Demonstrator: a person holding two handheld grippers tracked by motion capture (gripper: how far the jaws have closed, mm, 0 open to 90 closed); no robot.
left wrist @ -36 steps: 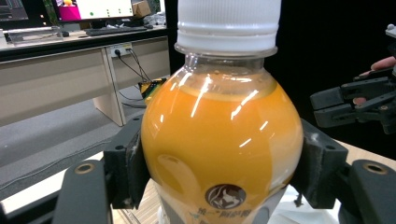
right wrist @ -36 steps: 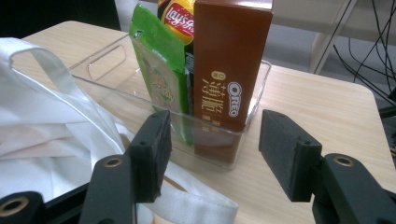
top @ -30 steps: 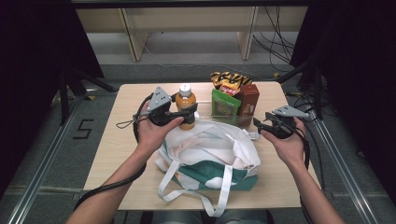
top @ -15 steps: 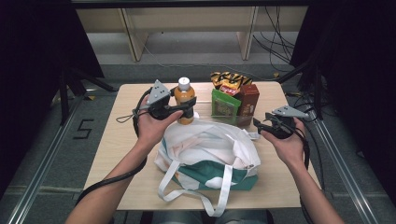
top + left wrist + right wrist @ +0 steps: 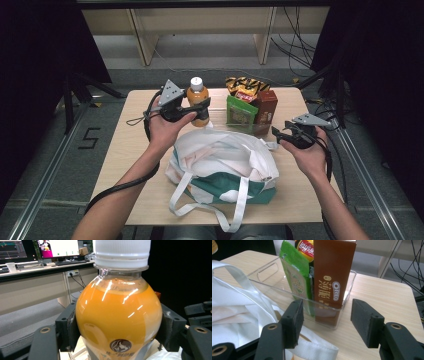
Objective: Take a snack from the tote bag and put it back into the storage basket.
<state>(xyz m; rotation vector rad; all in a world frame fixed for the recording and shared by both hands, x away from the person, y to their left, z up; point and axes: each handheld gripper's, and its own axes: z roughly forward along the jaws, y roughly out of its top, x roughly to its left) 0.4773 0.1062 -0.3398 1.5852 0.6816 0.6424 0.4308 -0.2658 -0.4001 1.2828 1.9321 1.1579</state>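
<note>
The left gripper (image 5: pixel 197 107) has its jaws clamped on the round belly of an orange juice bottle (image 5: pixel 198 100), which hangs clear of the table (image 5: pixel 125 150) at about 11 o'clock from the white-and-green tote bag (image 5: pixel 222 170). The pads (image 5: pixel 68 328) press on the widest, smoothest curve of the bottle (image 5: pixel 118 315), so it could slide down or tip cap-first if the hand tilts. The bag's mouth looks slack and partly folded over; lowered onto a fold or a strap, the bottle would likely roll off onto the table instead of going in.

The right gripper (image 5: pixel 285 136) hovers at the bag's 2 o'clock with its jaws apart on nothing, facing the clear plastic bin (image 5: pixel 348 290) that holds the Oreo box (image 5: pixel 332 272) and the green snack packet (image 5: pixel 295 277). A careless push forward could shove the bin.
</note>
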